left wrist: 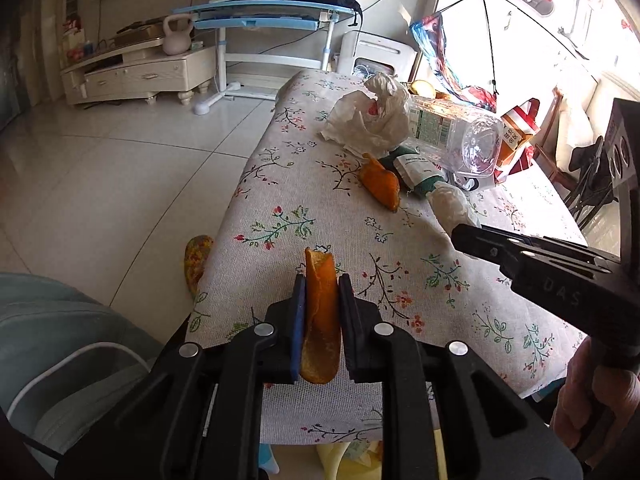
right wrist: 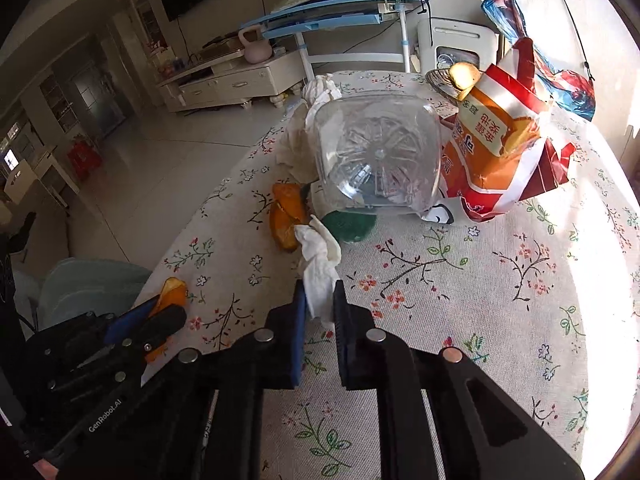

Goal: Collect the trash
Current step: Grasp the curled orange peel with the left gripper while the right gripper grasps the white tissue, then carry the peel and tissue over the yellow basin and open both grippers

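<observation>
My left claw [left wrist: 322, 312] is closed on a strip of orange peel [left wrist: 320, 320], which stands upright between the pads near the front left edge of the surface [left wrist: 420, 280]. From the right wrist the same claw [right wrist: 160, 320] shows at lower left, with the peel [right wrist: 173, 290] sticking out of it.

My right claw [right wrist: 320, 320] is clamped on a crumpled white tissue [right wrist: 320, 272], whose loose end reaches forward past the fingertips. From the left wrist that claw [left wrist: 464, 236] comes in from the right with the tissue [left wrist: 452, 200] at its tip.

The rest of the trash sits further back on the floral cloth. A second peel [left wrist: 380, 188] lies just left of a green-and-white wrapper [left wrist: 416, 168], the two touching or nearly so. Behind them a clear plastic bottle [left wrist: 460, 136] lies on its side, its base [right wrist: 378, 160] facing my right camera. A pile of crumpled white paper [left wrist: 368, 120] sits against the bottle's left side. An orange-and-red snack bag [right wrist: 504, 148] stands just right of the bottle.
</observation>
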